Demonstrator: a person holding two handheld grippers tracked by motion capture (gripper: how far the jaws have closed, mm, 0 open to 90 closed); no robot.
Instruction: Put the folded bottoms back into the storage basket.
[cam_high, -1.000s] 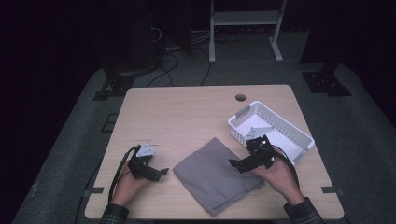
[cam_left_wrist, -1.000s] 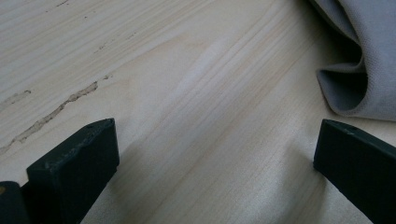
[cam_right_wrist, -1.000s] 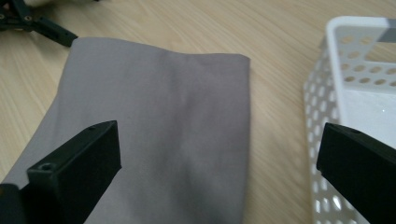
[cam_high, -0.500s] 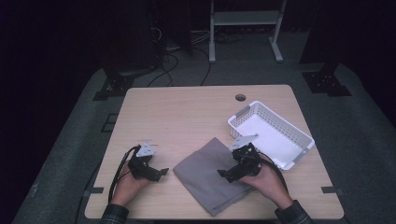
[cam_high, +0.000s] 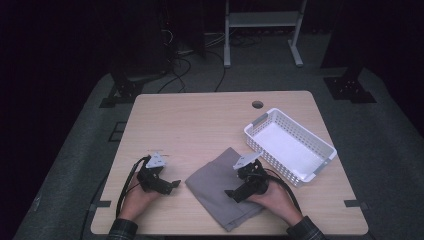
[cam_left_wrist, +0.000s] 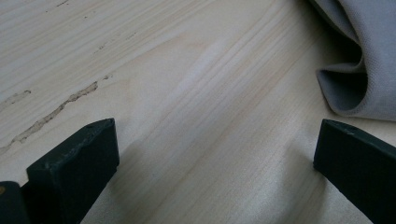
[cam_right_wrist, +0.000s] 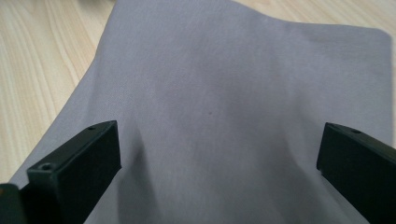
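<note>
A grey folded cloth (cam_high: 215, 187) lies on the wooden table (cam_high: 200, 125) near the front edge. My right gripper (cam_high: 231, 195) is over the cloth's right part, open, its jaws spread wide just above the grey cloth (cam_right_wrist: 224, 107) with nothing between them. My left gripper (cam_high: 172, 183) rests on bare wood left of the cloth, open too. In the left gripper view the cloth's folded edge (cam_left_wrist: 359, 70) curls at the upper right, apart from the jaws.
A white slotted basket (cam_high: 300, 165) stands at the right of the table, close behind the right hand. A round cable hole (cam_high: 257, 104) sits near the far edge. Black cables trail from both grippers. Stand legs and dark floor lie beyond the table.
My right gripper has moved left from beside the basket onto the cloth. The left gripper has stayed where it was.
</note>
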